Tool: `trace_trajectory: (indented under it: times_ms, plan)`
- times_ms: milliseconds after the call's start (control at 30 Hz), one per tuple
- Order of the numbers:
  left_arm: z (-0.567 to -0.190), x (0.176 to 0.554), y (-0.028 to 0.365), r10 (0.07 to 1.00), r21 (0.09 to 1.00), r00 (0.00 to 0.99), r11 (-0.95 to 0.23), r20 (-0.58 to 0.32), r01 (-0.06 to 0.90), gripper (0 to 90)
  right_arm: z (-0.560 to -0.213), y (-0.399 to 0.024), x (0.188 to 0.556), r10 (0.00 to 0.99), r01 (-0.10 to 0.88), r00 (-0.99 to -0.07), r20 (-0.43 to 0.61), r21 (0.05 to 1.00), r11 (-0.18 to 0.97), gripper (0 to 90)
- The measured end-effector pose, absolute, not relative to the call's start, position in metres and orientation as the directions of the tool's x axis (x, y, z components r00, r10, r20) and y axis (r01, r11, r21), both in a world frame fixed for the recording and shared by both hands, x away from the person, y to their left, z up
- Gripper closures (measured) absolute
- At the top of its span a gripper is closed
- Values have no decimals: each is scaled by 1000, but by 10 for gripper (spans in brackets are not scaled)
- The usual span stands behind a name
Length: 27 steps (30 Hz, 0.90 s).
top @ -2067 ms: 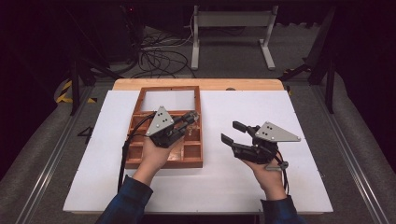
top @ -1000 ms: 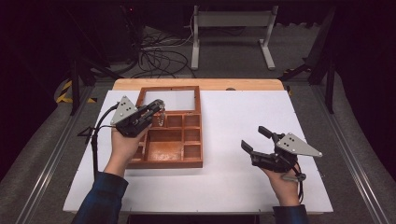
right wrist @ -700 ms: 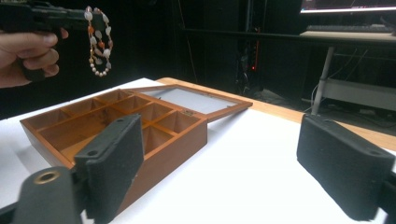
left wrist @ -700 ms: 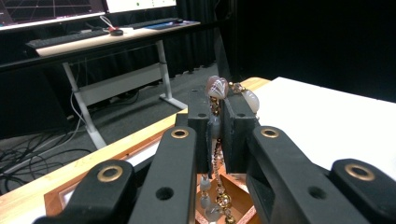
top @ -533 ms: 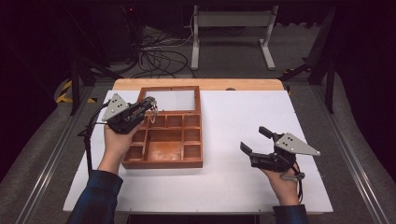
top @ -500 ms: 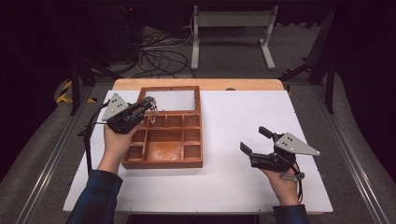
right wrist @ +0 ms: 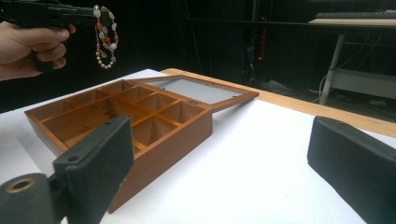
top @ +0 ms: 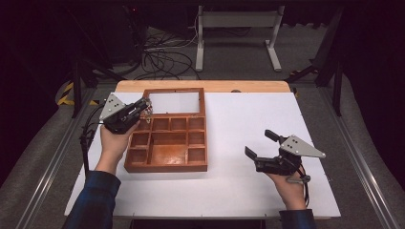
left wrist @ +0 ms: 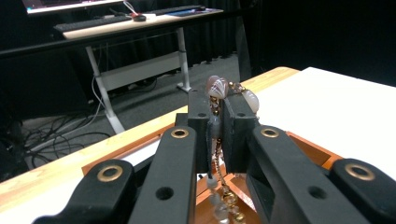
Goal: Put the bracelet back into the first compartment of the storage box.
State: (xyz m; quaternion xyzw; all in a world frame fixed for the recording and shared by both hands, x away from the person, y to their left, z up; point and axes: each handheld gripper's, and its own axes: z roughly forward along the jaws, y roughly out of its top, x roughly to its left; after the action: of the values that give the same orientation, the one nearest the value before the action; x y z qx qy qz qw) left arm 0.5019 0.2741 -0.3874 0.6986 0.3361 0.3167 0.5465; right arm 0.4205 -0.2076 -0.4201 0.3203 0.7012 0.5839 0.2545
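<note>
- We are gripping a beaded bracelet (left wrist: 217,88) in the left gripper (top: 143,108); its jaws are clenched on the strand, with a few beads poking out above the pads and the rest trailing down between and below them.
- From the right gripper view, the bracelet (right wrist: 104,37) is hanging as a loop straight down from the left jaws, so its long axis is running vertically.
- The wooden box (top: 168,163) is lying below and just beyond the left jaws, its compartments open and its glass lid (top: 174,102) folded back flat at the far end. The loop is dangling over the box's far-left corner, near the small top-row cells.
- We judge the coming move to be a lowering into one of those cells, so the left jaws need to be standing directly above the chosen cell.
- The right gripper (top: 260,145) is resting well apart from the box, its jaws released wide with nothing between them, and they have just been opening.
- The left hand is by far the nearer one.
</note>
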Motion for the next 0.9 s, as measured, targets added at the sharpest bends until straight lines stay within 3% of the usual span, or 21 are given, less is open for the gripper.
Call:
trace_trajectory:
  times_ms: [900]
  plan:
    - [-413, 515, 295, 860, 948, 503, -224, 83, 227, 836, -419, -206, 420, 750, 147, -662, 4, 981, 125, 74]
